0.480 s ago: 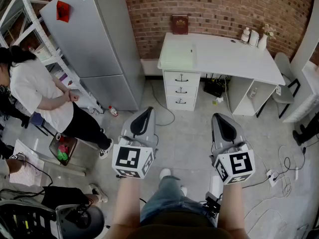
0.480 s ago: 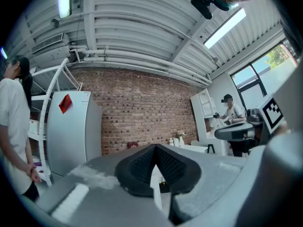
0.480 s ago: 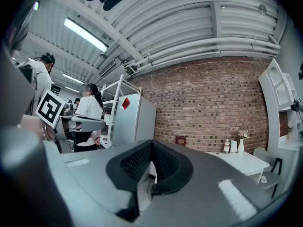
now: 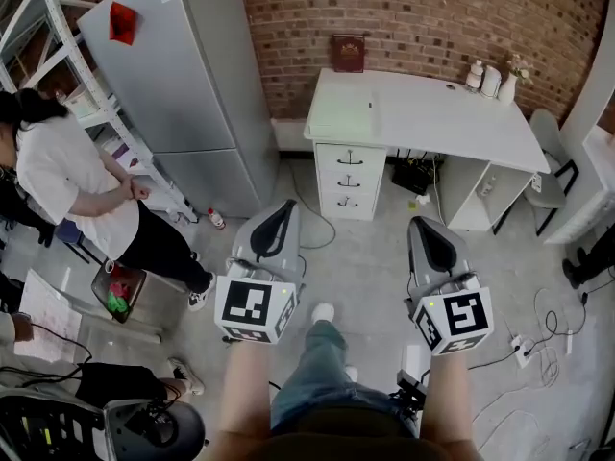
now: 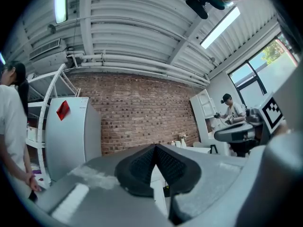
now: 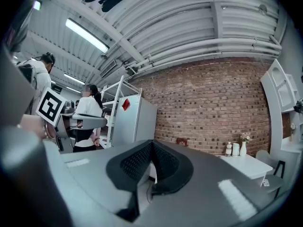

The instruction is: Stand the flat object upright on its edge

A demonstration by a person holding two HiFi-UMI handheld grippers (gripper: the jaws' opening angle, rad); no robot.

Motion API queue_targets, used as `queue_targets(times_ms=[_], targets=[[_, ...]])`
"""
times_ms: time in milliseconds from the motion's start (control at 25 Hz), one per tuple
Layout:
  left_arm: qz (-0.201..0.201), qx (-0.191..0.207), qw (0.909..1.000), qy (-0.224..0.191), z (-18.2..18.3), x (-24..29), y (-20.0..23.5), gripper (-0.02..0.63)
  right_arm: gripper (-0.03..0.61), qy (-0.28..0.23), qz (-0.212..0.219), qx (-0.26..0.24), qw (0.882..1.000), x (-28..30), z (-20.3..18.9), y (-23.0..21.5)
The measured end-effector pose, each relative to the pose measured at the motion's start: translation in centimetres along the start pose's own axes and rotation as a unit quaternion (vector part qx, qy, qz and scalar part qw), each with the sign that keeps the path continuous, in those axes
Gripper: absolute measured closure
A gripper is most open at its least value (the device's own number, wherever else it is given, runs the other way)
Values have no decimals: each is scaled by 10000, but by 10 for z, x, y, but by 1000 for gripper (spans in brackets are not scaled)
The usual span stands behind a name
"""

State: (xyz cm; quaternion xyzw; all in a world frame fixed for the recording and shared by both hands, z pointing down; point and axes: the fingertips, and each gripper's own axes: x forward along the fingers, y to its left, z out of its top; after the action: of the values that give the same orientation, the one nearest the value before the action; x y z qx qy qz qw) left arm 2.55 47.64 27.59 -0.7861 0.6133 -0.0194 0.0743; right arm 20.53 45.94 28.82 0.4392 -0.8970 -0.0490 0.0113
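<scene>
A pale green flat board [image 4: 342,111] lies on the left end of a white desk [image 4: 452,118] by the brick wall. A brown book-like object [image 4: 347,52] stands upright against the wall behind it, and shows again as the brown object [image 6: 182,141] in the right gripper view. My left gripper [image 4: 281,217] and right gripper [image 4: 430,229] are held level over the floor, well short of the desk. Both are shut with nothing between the jaws. The left gripper [image 5: 155,148] and right gripper [image 6: 151,143] show dark pads pressed together.
A grey fridge [image 4: 178,75] stands left of the desk, with metal shelving [image 4: 67,36] beyond it. A person in a white shirt [image 4: 67,176] stands at the left. Small bottles and a vase [image 4: 490,73] sit at the desk's far right. Cables [image 4: 543,339] lie on the floor at right.
The wearer's foot has stepped forward and the desk sits slightly lower in the head view. Both grippers keep their pose and stay shut.
</scene>
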Motion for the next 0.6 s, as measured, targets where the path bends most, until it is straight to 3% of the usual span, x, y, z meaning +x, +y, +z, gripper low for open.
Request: queue_targets(times_ms=[320, 440, 600], targets=[[-136, -89, 9999, 39, -16, 36, 18, 614, 577, -4, -88, 180, 9998, 36, -10, -19], [-114, 77, 9997, 190, -28, 61, 28, 615, 577, 29, -87, 254, 9996, 59, -16, -30], [-204, 0, 9996, 193, -37, 100, 49, 614, 577, 118, 8, 392, 9992, 104, -25, -45]])
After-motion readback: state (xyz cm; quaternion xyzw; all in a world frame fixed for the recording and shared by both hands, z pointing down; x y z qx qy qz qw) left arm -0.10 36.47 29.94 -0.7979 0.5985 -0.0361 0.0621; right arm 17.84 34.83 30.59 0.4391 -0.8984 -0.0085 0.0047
